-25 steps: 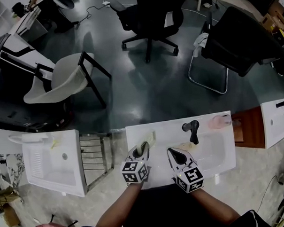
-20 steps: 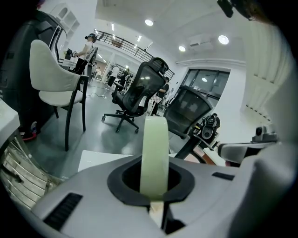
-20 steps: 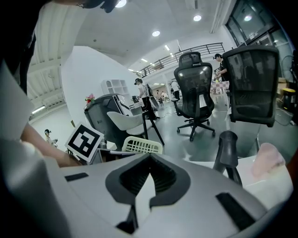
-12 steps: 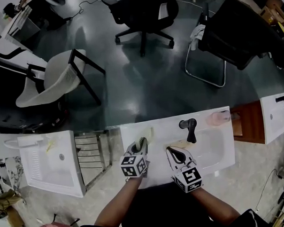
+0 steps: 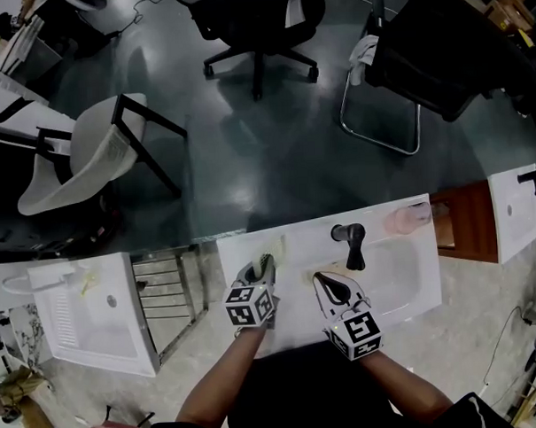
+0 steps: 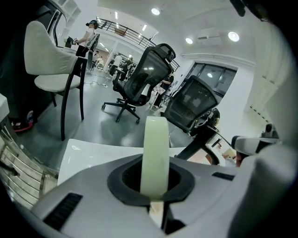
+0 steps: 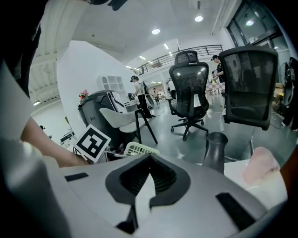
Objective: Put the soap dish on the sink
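A white sink [image 5: 404, 293] with a black faucet [image 5: 350, 242] lies below me. My left gripper [image 5: 263, 269] is shut on the pale green soap dish [image 5: 276, 251] and holds it over the sink's left rim. In the left gripper view the soap dish [image 6: 156, 135] stands edge-on between the jaws of the left gripper [image 6: 155, 161]. My right gripper [image 5: 322, 283] is shut and empty above the basin, just left of the faucet. In the right gripper view the right gripper [image 7: 151, 156] faces the faucet [image 7: 215, 151], with the soap dish [image 7: 137, 148] to its left.
A pink lump [image 5: 403, 219] lies on the sink's back right corner. A second white sink [image 5: 86, 314] and a metal rack [image 5: 169, 293] stand at the left. A wooden cabinet [image 5: 459, 227] is at the right. Office chairs [image 5: 251, 23] and a white chair [image 5: 88, 154] stand on the floor beyond.
Both grippers have sunk a little toward the sink, the left one more, still holding the soap dish. The head view has shifted slightly.
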The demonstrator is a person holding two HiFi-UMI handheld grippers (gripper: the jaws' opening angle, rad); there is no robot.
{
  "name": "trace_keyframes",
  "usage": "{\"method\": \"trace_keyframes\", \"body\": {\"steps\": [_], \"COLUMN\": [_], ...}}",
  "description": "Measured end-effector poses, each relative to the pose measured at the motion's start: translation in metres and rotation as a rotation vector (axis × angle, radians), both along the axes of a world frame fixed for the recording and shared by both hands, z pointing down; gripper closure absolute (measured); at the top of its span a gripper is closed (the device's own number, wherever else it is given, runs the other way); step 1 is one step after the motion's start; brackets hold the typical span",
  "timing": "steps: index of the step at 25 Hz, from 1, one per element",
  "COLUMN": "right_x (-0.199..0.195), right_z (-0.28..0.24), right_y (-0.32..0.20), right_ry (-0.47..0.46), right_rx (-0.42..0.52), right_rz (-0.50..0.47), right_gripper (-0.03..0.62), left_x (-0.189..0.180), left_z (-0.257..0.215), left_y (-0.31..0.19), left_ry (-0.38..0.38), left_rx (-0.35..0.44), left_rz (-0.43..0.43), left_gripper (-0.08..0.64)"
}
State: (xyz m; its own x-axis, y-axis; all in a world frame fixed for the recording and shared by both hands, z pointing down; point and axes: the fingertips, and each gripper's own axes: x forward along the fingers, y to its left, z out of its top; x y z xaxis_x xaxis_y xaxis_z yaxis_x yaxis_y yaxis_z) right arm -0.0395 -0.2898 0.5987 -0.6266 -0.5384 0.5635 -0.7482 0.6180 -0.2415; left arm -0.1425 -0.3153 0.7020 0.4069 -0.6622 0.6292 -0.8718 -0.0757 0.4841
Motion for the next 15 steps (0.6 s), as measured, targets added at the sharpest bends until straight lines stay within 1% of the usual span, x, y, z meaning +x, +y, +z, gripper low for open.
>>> {"method": "trace_keyframes", "body": {"steps": [11, 15], "right_x": [0.016, 0.021], "right_z": [0.011, 0.013], "right_y": [-0.013, -0.018], "right_ry": [0.007, 0.007], "right_rx": [-0.019, -0.022], "right_rz": [0.041, 0.059], "right_gripper": [0.594, 0.594], "left_x": [0.015, 0.020], "left_z": [0.023, 0.030], "left_y": [-0.009, -0.008], "left_ry": [-0.012, 0.014], "left_rx": [-0.042, -0.067], "left_rz": [0.058, 0.066], "left_gripper": [0.540, 0.540]}}
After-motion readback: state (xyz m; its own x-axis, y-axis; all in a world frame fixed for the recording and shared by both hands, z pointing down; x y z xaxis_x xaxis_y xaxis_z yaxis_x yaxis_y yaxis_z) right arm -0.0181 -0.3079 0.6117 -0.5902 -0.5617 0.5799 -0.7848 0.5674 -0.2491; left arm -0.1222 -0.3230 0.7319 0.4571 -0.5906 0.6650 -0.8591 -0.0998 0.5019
